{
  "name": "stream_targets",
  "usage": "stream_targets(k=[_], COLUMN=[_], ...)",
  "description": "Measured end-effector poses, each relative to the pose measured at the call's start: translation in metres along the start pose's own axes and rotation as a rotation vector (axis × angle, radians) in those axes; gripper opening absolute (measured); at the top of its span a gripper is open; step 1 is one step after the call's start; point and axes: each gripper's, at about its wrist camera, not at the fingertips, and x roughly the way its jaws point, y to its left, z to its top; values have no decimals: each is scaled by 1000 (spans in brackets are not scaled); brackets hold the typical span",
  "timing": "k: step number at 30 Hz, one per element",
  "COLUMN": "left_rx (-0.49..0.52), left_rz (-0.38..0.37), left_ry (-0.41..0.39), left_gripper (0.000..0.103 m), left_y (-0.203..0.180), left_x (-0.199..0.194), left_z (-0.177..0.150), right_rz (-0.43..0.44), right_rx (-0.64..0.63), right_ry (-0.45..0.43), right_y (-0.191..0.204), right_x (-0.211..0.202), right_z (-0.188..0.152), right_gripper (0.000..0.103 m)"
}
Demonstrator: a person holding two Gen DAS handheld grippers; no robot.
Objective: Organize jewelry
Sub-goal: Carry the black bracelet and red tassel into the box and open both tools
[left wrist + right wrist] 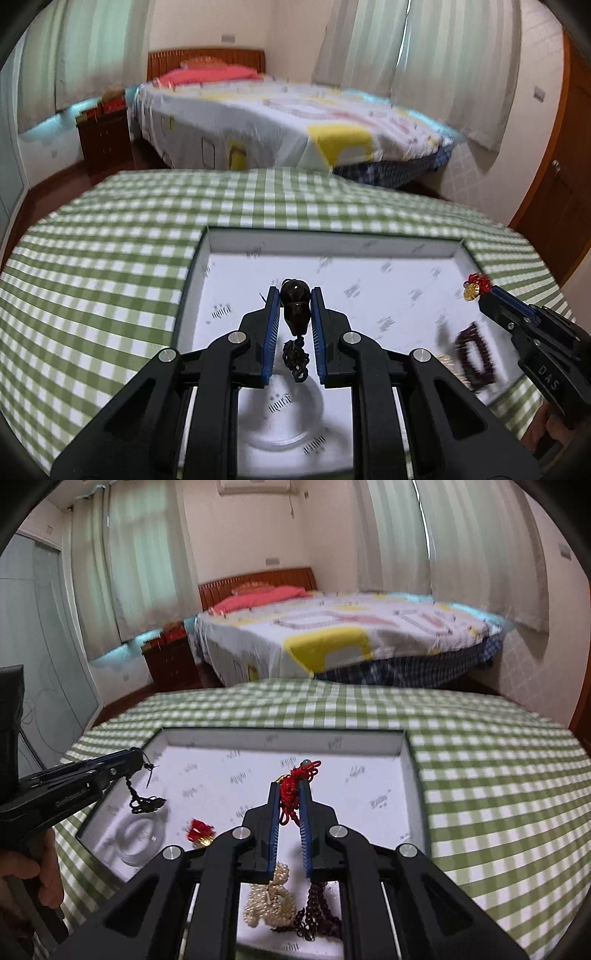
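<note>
Table: table (110,258) wears a green and white checked cloth, and a bed (295,122) stands behind it at 12 o'clock.
Tray: white tray (332,243) with low walls lies on the cloth, and small dark marks dot its floor.
Left claw: left claw (294,299) is closed on a black pendant (294,304), held up above the tray.
Black pendant: its big dark bead sits between the blue pads, and a knotted black cord (295,360) hangs down from it toward 6 o'clock.
Right claw: right claw (291,794) is pinched on a red charm (295,782), also up over the tray.
Red charm: red knotted string pokes out past the tips, with a bit of gold beside it at 9 o'clock.
Clear ring: glassy bangle (138,840) lies flat on the tray floor at the left claw's side.
Small red piece: red and gold trinket (199,832) lies on the tray just beside the bangle; it is blurry.
Pearls: pile of pearl beads (266,897) lies on the tray under the right claw.
Dark beads: dark red bead string (317,912) lies touching the pearls, at their 3 o'clock.
</note>
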Motion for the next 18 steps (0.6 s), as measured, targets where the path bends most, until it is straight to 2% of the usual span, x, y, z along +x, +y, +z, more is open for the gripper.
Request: stream_targets(k=[10,18], left_rx=[-54,-58], left_rz=[22,18], left_ry=[150,168], left_gripper=[17,20], left_y=[19,16], left_x=[45,54], left_z=[-3,-7], right_rz=[-1,-1], right_rx=[7,20], right_ry=[135,169], right_y=[-3,-8], right_x=[33,41], right_z=[-10,-11], right_gripper=[11,12])
